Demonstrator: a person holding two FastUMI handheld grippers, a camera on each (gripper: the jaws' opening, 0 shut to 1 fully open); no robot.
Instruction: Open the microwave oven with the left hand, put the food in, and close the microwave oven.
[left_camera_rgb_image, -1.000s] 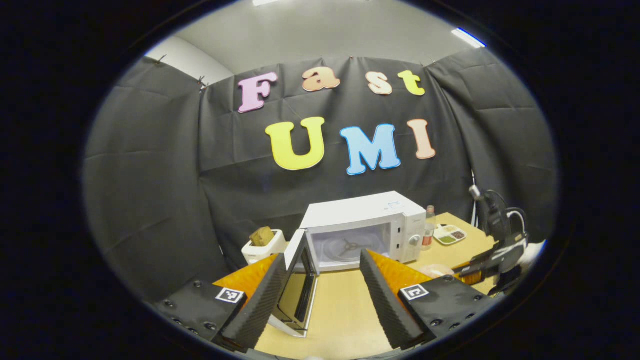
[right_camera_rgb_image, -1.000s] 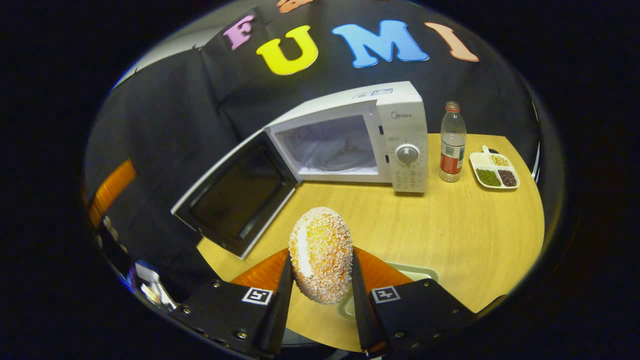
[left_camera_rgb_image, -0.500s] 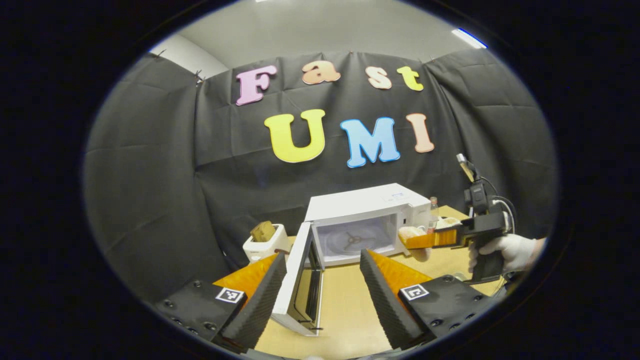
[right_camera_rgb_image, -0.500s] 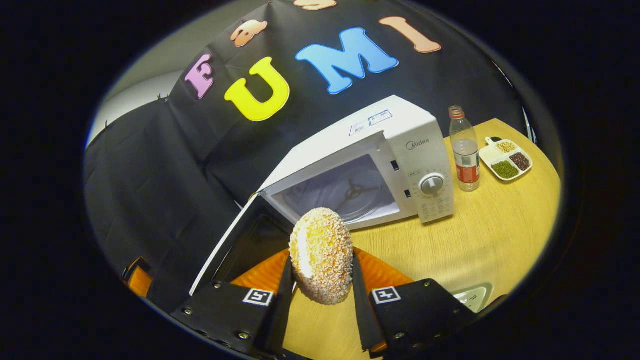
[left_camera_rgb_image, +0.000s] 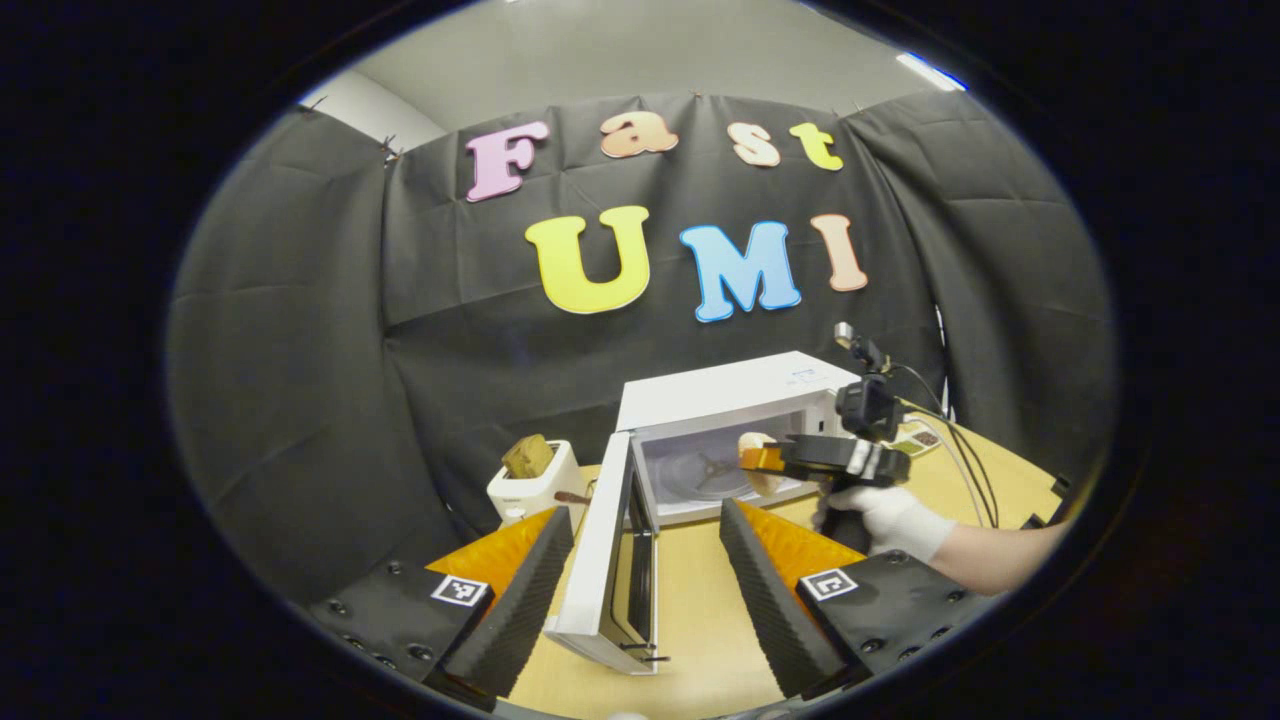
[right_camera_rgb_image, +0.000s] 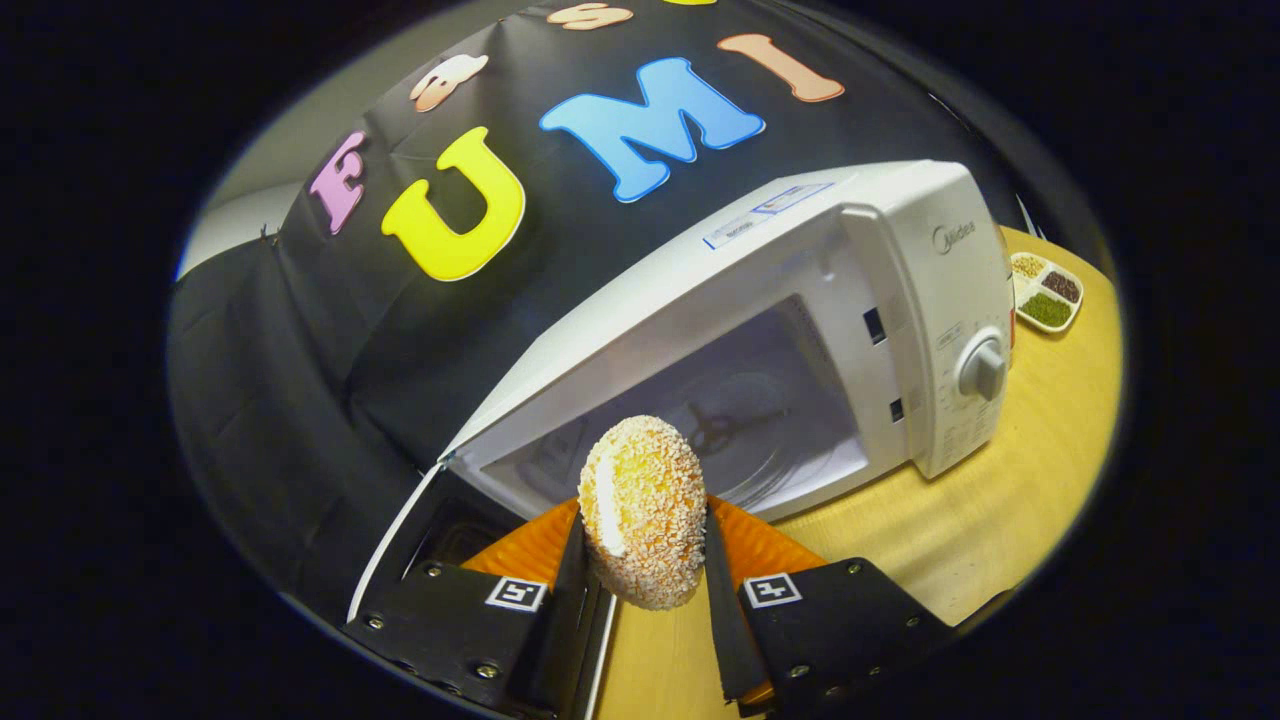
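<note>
Your left gripper (left_camera_rgb_image: 640, 575) hangs with its fingers spread wide and nothing between them; the open microwave door (left_camera_rgb_image: 607, 560) stands edge-on in that gap, just ahead of the fingertips. Ahead and to its left, a white toaster (left_camera_rgb_image: 535, 487) holds a brown slice. Straight ahead, the white microwave oven (left_camera_rgb_image: 735, 425) sits on the wooden table (left_camera_rgb_image: 690, 620) with its cavity showing. Ahead and to the right, your gloved hand (left_camera_rgb_image: 885, 515) carries the right gripper (left_camera_rgb_image: 765, 462) up to the cavity mouth. In the right gripper view, your right gripper (right_camera_rgb_image: 640, 590) pinches a sesame-coated bread roll (right_camera_rgb_image: 642, 510) upright between both fingers, held right at the front of the oven's opening (right_camera_rgb_image: 740, 420), above the table. Farther right, past the oven's control dial (right_camera_rgb_image: 982, 368), a divided dish of beans (right_camera_rgb_image: 1047, 290) rests on the table.
</note>
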